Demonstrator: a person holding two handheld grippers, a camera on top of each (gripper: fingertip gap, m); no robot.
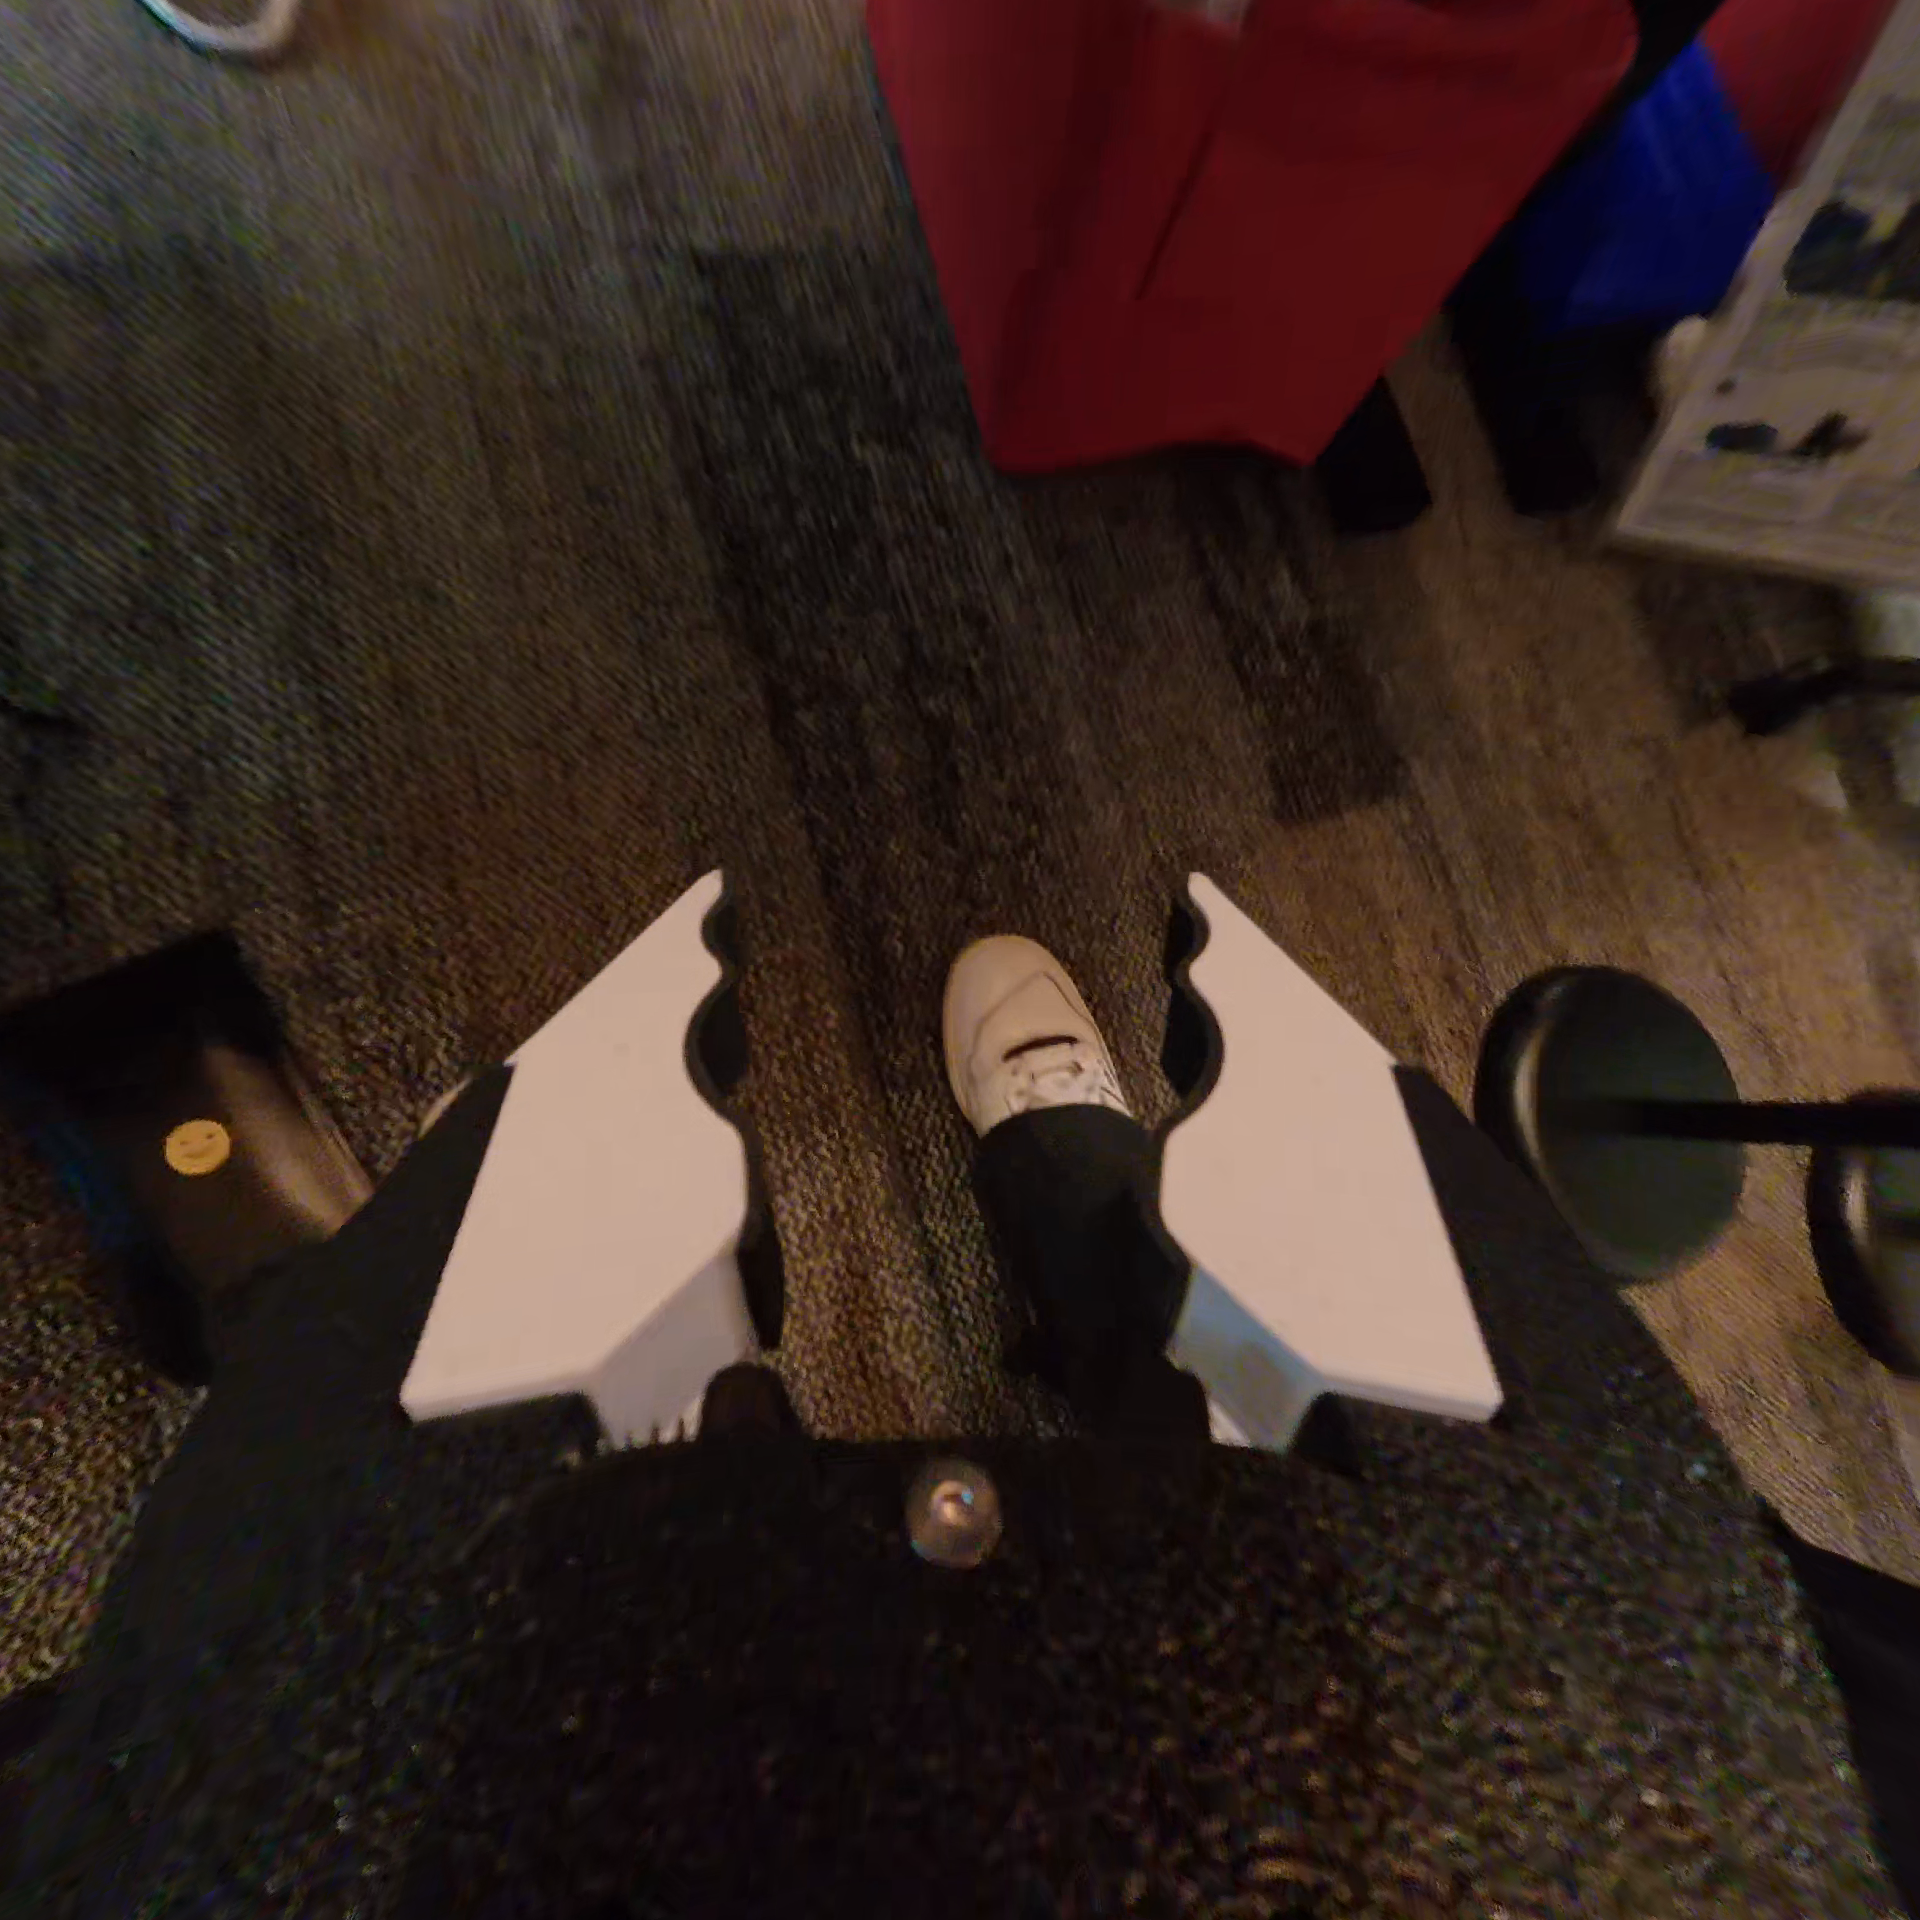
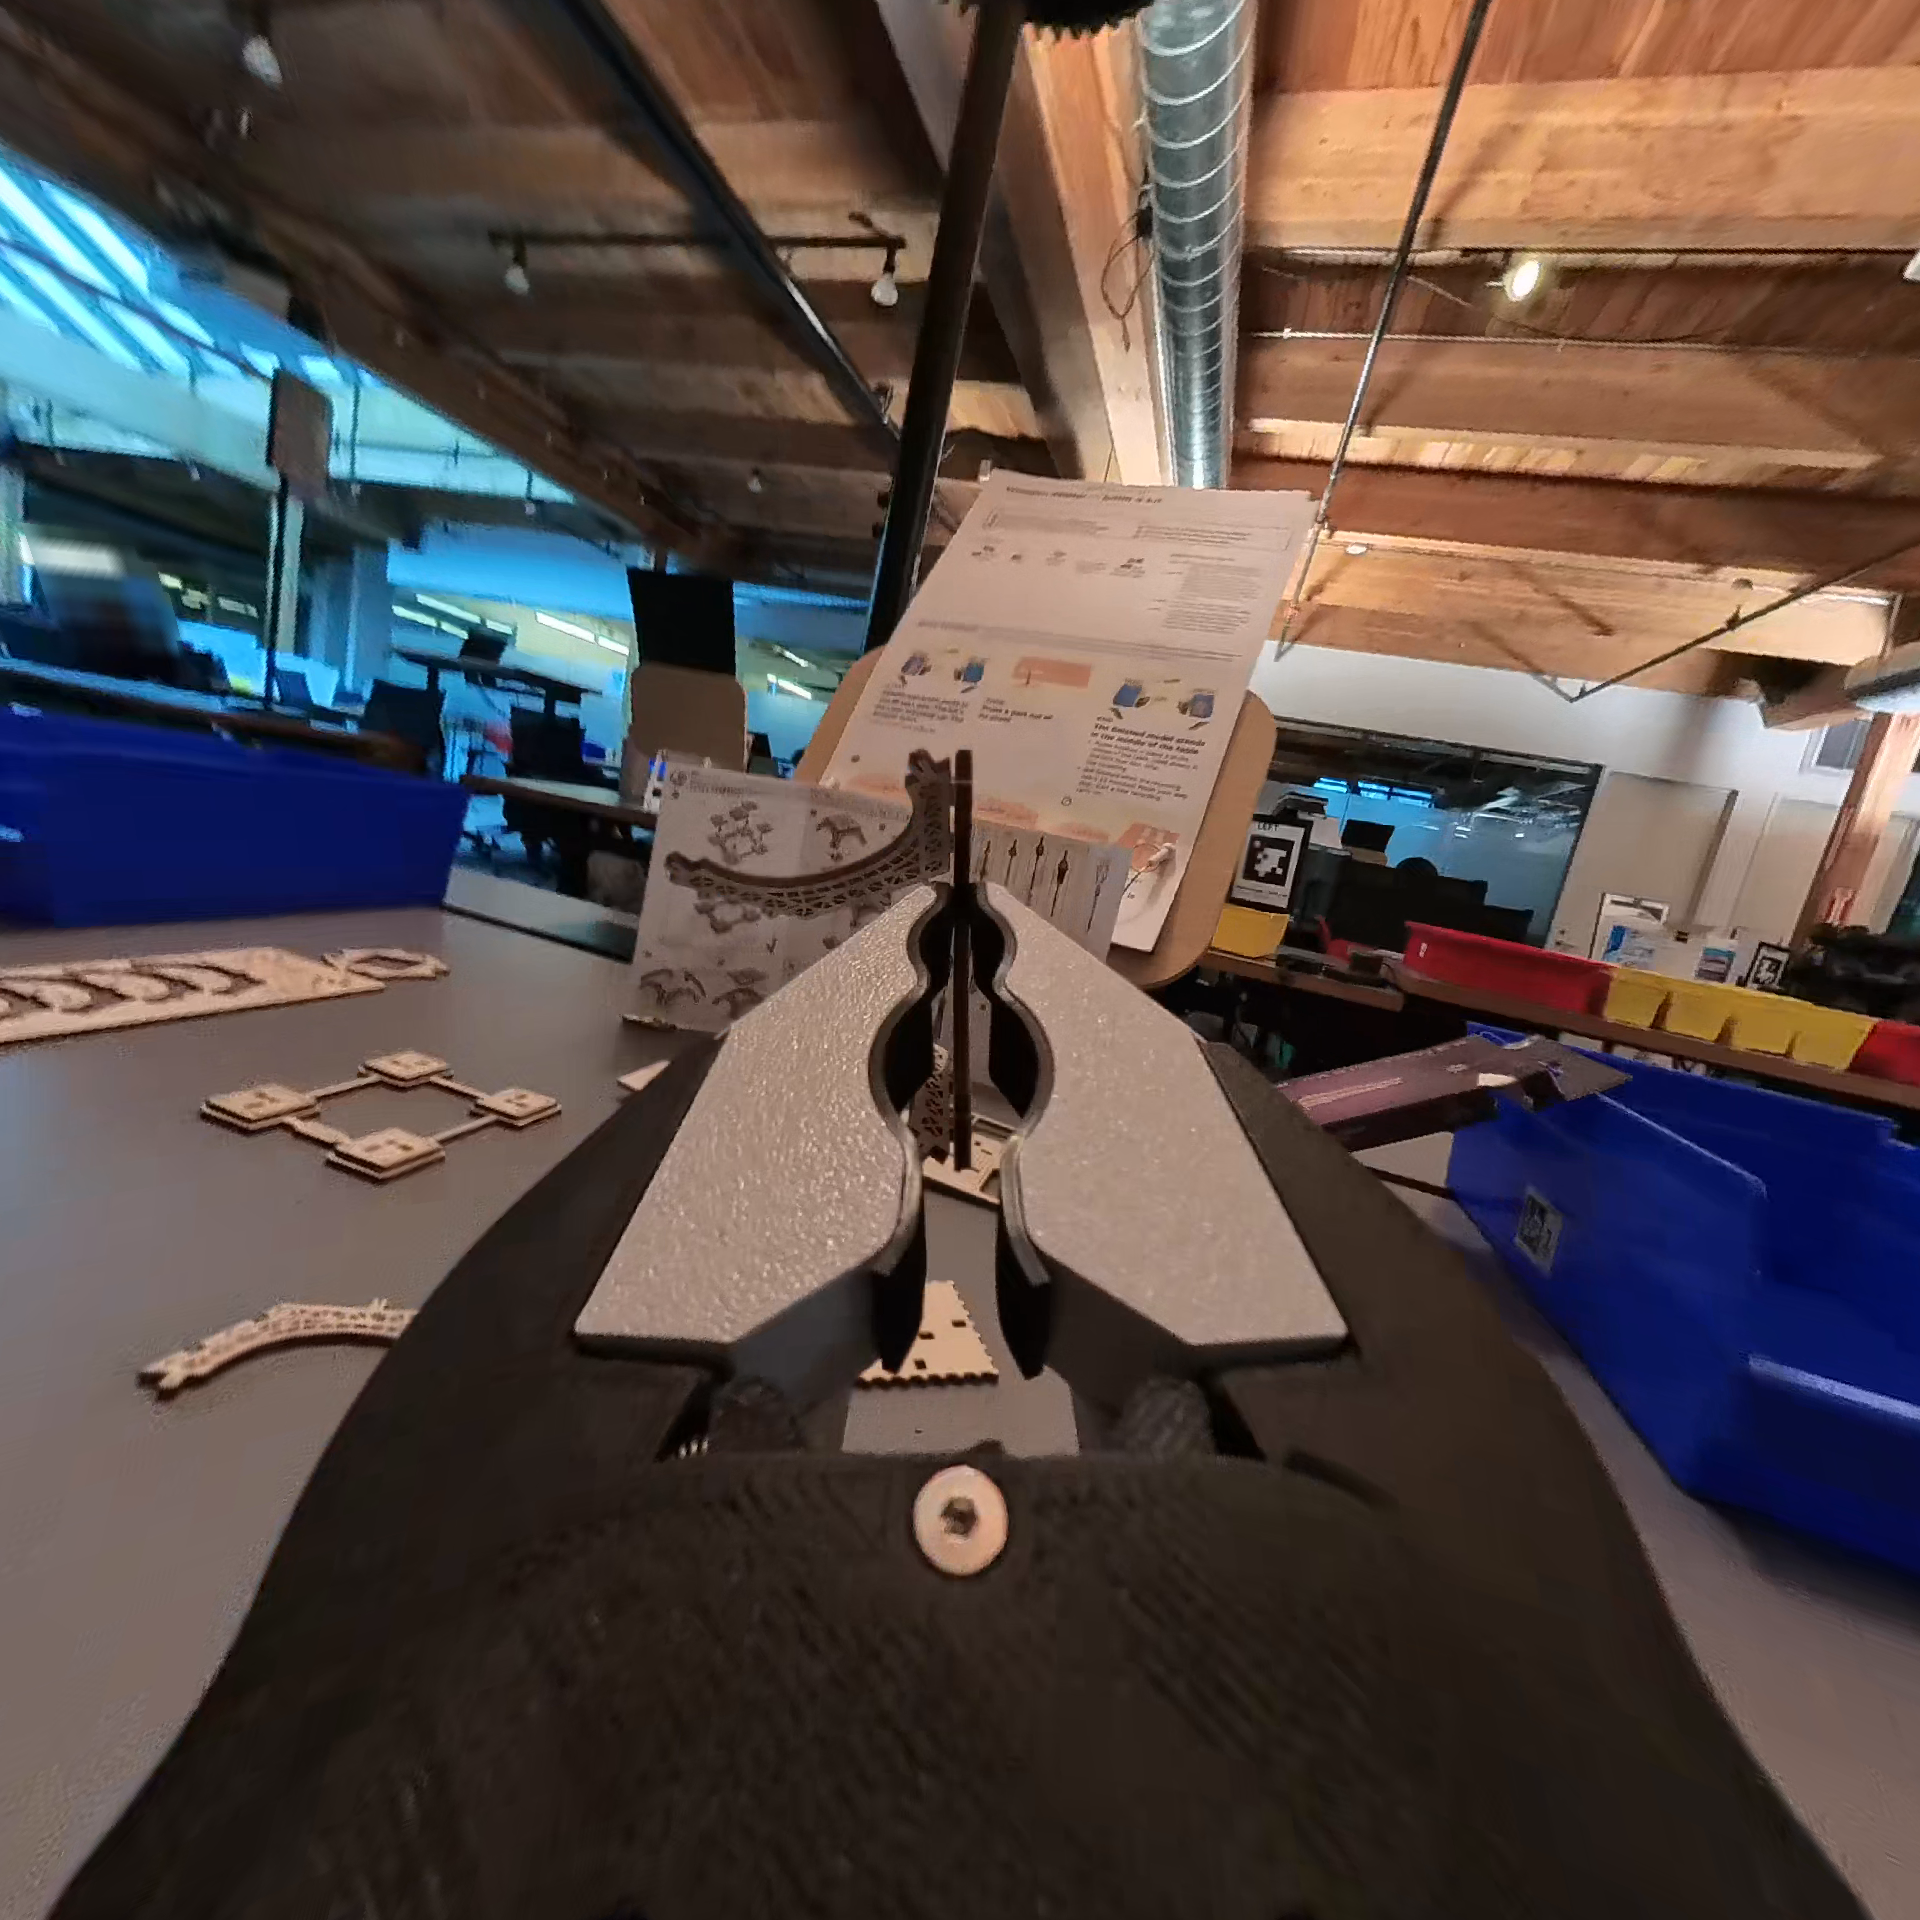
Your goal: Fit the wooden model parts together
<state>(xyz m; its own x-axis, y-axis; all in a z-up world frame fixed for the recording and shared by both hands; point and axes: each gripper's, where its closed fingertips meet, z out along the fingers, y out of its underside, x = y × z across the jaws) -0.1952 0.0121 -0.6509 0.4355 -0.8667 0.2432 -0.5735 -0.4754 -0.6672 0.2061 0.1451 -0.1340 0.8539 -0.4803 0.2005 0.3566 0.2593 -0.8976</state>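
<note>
My right gripper (image 2: 961, 904) is shut on a thin wooden lattice part (image 2: 962, 831), held upright and seen edge-on. A curved lattice arch (image 2: 821, 878) reaches left from its top. The part's lower end meets a small flat wooden piece (image 2: 971, 1179) on the grey table (image 2: 156, 1507). A square wooden frame with four pads (image 2: 379, 1122), another curved lattice piece (image 2: 270, 1340) and a sheet of cut parts (image 2: 156, 987) lie to the left. A small toothed piece (image 2: 935, 1351) lies under the fingers. My left gripper (image 1: 956, 894) is open and empty, pointing down at the carpet, away from the table.
Blue bins stand at the left (image 2: 208, 821) and right (image 2: 1714, 1278) of the table. An instruction sheet (image 2: 1091, 665), a booklet (image 2: 727, 883) and a black pole (image 2: 935, 364) stand behind. In the left wrist view: a white shoe (image 1: 1023, 1029), red cloth (image 1: 1195, 229), a round black stand base (image 1: 1610, 1122). The tips of one gripper are about 65 cm away from the tips of the other.
</note>
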